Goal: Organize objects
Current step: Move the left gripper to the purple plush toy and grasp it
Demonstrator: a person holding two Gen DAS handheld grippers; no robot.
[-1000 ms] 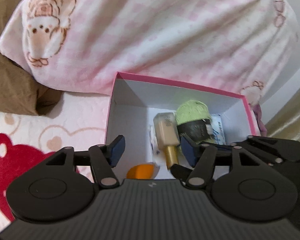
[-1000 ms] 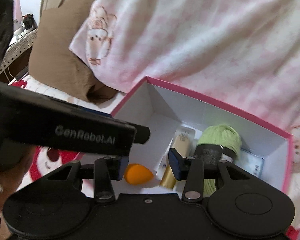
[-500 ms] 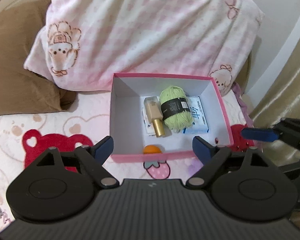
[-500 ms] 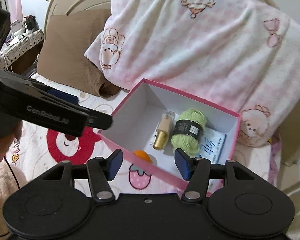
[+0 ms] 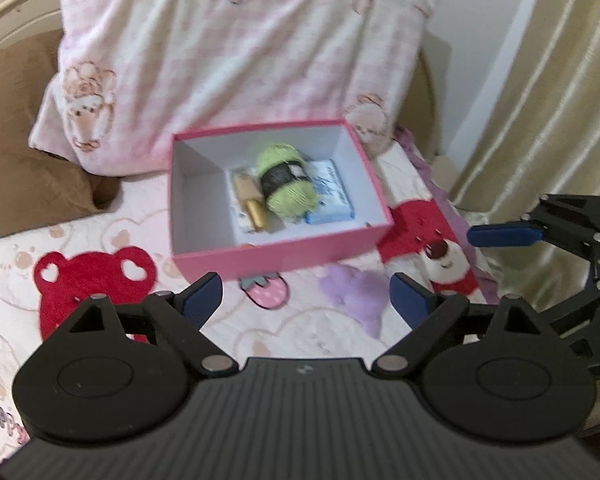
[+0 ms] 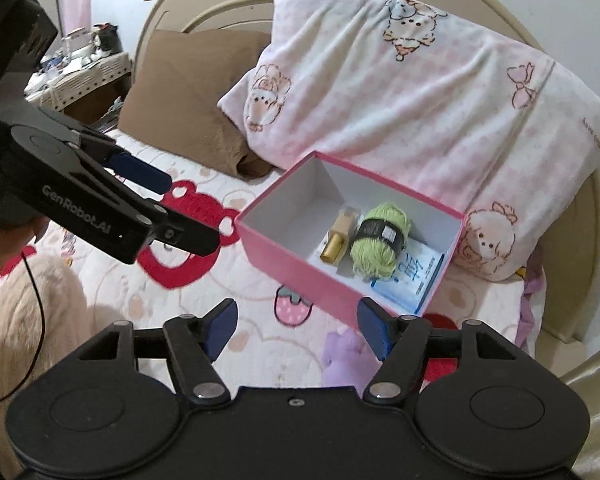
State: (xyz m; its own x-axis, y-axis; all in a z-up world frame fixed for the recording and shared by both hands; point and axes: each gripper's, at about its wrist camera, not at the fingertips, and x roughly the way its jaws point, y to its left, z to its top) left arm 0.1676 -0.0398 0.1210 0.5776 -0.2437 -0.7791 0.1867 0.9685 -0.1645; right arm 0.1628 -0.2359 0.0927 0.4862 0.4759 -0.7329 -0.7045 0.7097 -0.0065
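Pink cardboard box sits on the bed, its far side close against the pink checked pillow, and it holds the task's things: a green yarn ball in the middle, a gold-capped bottle just beside it, and a blue-and-white packet partly under the yarn. The orange item cannot be made out behind the near wall in these views

Left claw has its jaws opening, already wide, with nothing between them; right claw is also opening, narrower, and empty. Both hover short of the box, over the printed bedspread

The main risk, as I judge it, is the soft mattress: pressing on the bed near the box could tilt it and roll the yarn onto the bottle. A claw coming in low could also catch the thin near wall and shove the light box into the pillow. The two claws sit near each other, so a crossing move might knock them together

Open room lies on the bedspread in front and toward the brown cushion; the curtain and bed edge close off the other side
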